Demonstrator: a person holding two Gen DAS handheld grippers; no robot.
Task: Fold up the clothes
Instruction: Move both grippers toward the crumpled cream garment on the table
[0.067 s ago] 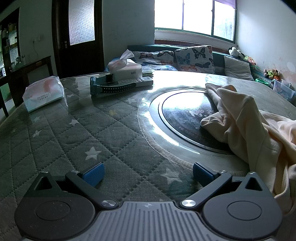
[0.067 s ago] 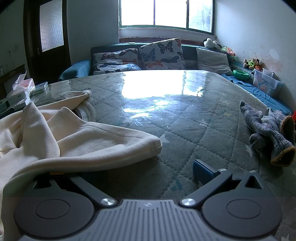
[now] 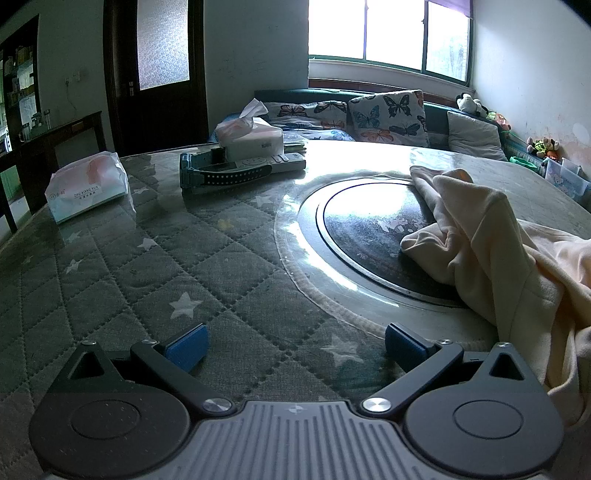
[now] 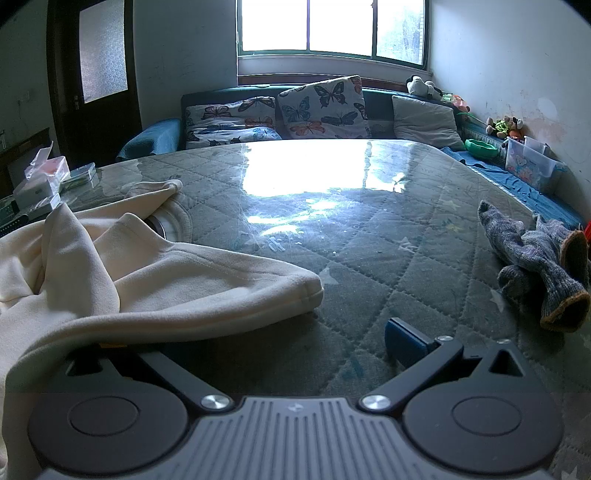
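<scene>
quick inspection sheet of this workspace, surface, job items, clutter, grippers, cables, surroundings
surface: quilted star-print table cover under clear sheeting, round dark inset plate in the middle
job's things: cream garment lying crumpled and unfolded, partly over the plate; grey knit socks bunched at the right edge
clutter: two tissue packs, remote control, dark strap-like gadget
grippers: left gripper open, nothing between its fingers; right gripper open, its left finger hidden under garment cloth
cables: nothing seen
surroundings: sofa with butterfly cushions, bright window, dark door, soft toys along the wall
</scene>
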